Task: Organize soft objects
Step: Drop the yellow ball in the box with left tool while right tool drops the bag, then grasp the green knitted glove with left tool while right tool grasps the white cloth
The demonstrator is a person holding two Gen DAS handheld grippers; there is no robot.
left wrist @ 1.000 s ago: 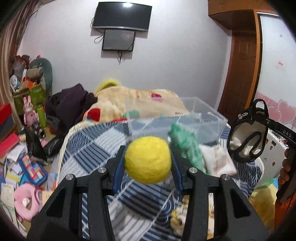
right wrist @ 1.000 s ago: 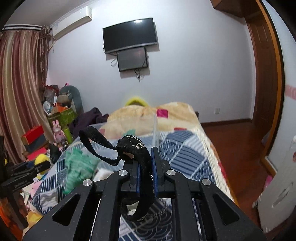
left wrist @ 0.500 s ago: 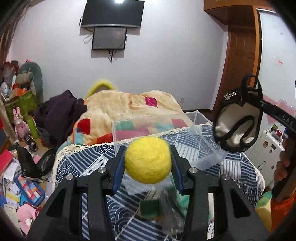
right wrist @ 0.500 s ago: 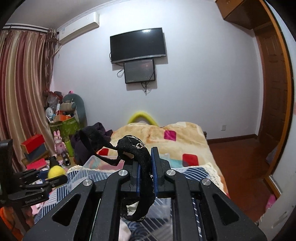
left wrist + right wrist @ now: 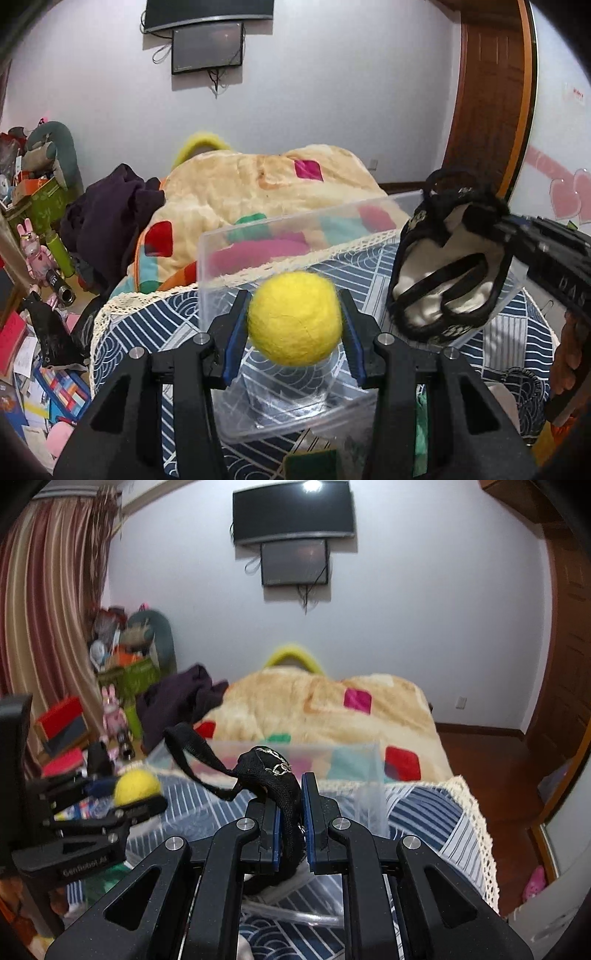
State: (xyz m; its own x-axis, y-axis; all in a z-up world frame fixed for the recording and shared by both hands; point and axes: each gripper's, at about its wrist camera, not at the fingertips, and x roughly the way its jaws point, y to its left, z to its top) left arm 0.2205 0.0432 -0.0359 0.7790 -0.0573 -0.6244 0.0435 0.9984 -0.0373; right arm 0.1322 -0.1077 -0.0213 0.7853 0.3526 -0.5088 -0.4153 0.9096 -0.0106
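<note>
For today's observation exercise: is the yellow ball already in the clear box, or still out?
Out. The left gripper grips the yellow ball above the clear box.

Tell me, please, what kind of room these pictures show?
Most likely a lived-in bedroom. A bed under a patchwork blanket fills the middle, a television hangs on the wall, and striped curtains hang at the left, with toys and boxes piled beside them.

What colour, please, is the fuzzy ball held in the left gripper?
Bright yellow felt ball, clearest in the left wrist view.
</note>
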